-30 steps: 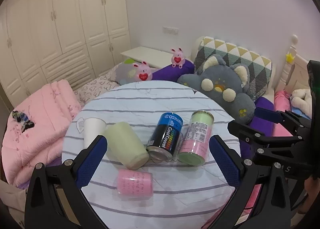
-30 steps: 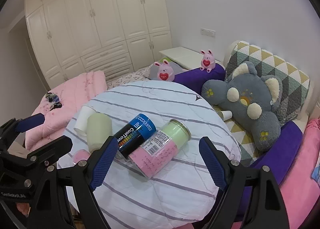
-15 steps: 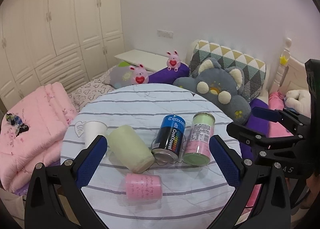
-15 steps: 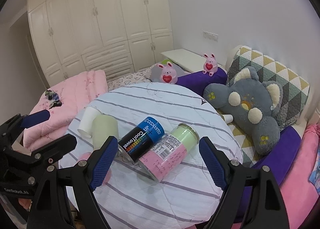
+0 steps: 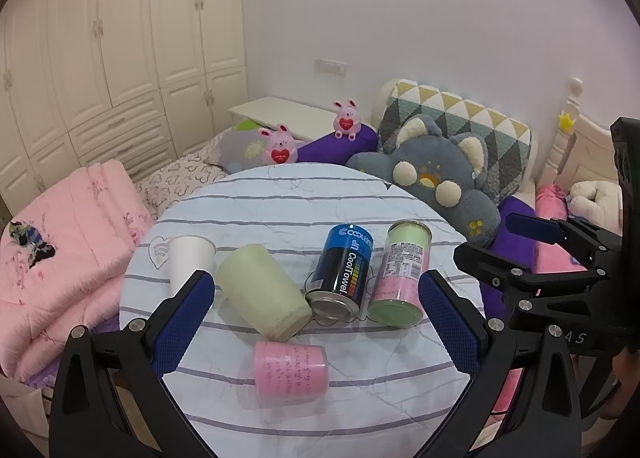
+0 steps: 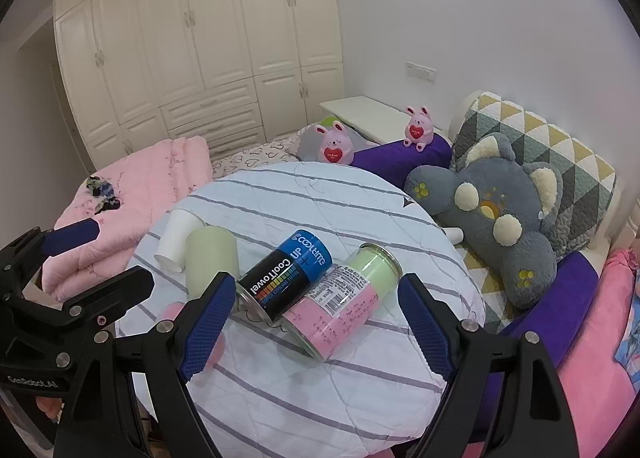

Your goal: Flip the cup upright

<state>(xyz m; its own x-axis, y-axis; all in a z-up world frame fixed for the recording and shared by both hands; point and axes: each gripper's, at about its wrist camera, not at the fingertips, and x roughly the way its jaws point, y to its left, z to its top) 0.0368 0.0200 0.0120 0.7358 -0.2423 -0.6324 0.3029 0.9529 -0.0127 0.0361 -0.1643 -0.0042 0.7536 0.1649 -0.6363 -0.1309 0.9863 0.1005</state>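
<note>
Your left gripper (image 5: 316, 318) hung above the near edge of the round bench (image 5: 280, 193) with its blue-padded fingers spread wide and nothing between them. Just beyond its fingertips lay a pink plastic cup with dark writing (image 5: 291, 373) on its side, closest to you. Past that, a pale green plastic cup (image 5: 262, 292) lay tipped over, its wide end toward you, with a white paper cup (image 5: 188, 262) just beside it on the left, partly behind the left finger.

Your right gripper (image 6: 316, 314) was likewise spread open and empty, hovering over the bench's near right part. Between its fingers, in its own view, lay a blue-and-black "CoolTowel" can (image 6: 286, 280) resting against a pink-and-green labelled tin (image 6: 344, 306), both on their sides. In that view, the pale green cup (image 6: 211, 254) and the white cup (image 6: 178, 236) sat left of the cans; the pink cup showed only as a sliver behind the left finger.

The bench wore a white cloth with grey stripes. Behind it lay a grey plush bear (image 5: 436, 177), two pink plush rabbits (image 5: 280, 143), and a folded pink quilt (image 5: 68, 242).
</note>
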